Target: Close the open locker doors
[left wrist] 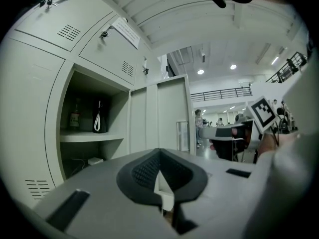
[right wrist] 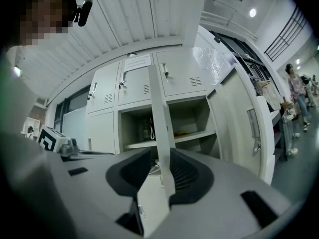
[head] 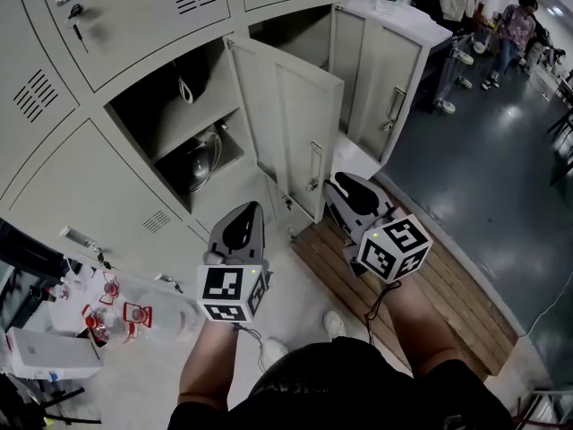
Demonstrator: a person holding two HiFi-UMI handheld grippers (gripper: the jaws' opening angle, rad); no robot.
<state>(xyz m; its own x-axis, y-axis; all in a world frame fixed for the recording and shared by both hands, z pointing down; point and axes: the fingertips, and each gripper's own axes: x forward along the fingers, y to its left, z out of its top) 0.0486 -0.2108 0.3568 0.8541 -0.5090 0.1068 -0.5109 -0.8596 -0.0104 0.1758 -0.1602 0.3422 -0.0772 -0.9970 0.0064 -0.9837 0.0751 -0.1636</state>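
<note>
Locker bank (head: 98, 186): 2 doors open. Near door (head: 300, 119) swung out approx. square to the bank; far door (head: 387, 79) likewise, further R. R gripper (head: 347, 186) by near door's lower corner, jaws apart, door edge lines up in the gap, contact unclear. L gripper (head: 242, 218) just left of that door, jaws clenched, nothing held.

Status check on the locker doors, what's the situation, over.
Left gripper shut, empty. Right gripper open, edge of near locker door between its jaws. Far locker door also open. Nothing seen blocking either.
</note>
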